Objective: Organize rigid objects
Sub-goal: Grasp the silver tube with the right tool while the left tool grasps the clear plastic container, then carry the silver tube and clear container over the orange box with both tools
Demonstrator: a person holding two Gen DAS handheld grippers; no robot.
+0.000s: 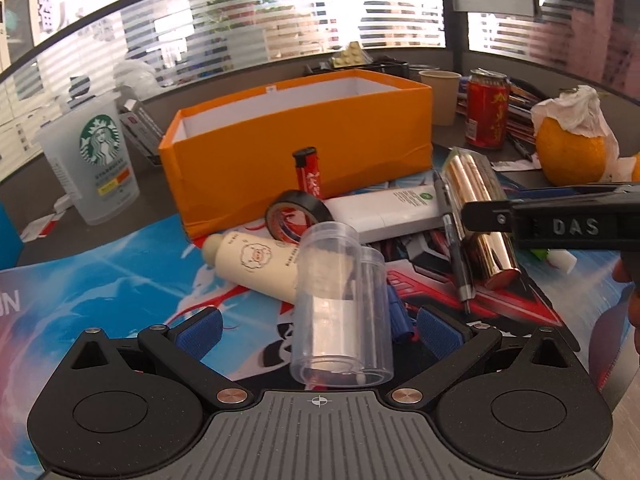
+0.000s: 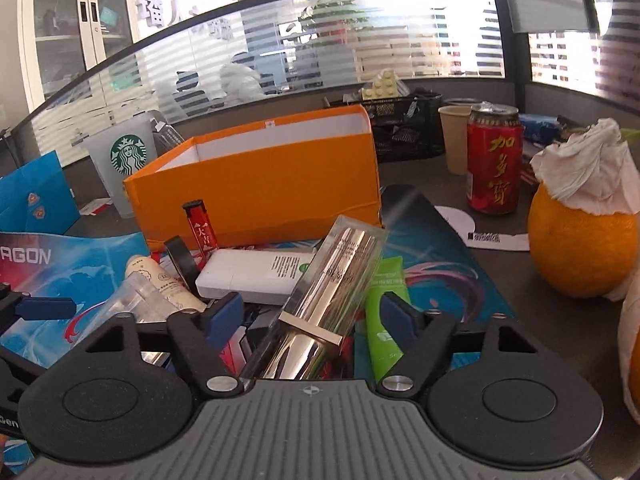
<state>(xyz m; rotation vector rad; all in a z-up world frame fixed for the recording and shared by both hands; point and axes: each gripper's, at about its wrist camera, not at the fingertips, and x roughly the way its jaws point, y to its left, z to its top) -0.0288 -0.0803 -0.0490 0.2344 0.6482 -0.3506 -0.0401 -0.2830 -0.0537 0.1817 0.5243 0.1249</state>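
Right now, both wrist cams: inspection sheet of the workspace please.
Surface: dark desk with a printed mat under the pile.
Job's things: open orange box, no contents visible; clear plastic jar, cream bottle, black tape roll, red lighter, white case, gold tube in clear pack, green tube, pen.
Clutter: Starbucks cup, red can, paper cup, orange topped with tissue, black mesh basket.
Grippers: left gripper open around the jar, not touching; right gripper open around the gold tube.
Cables: nothing seen.
Surroundings: striped glass partition, cabinet, monitor.
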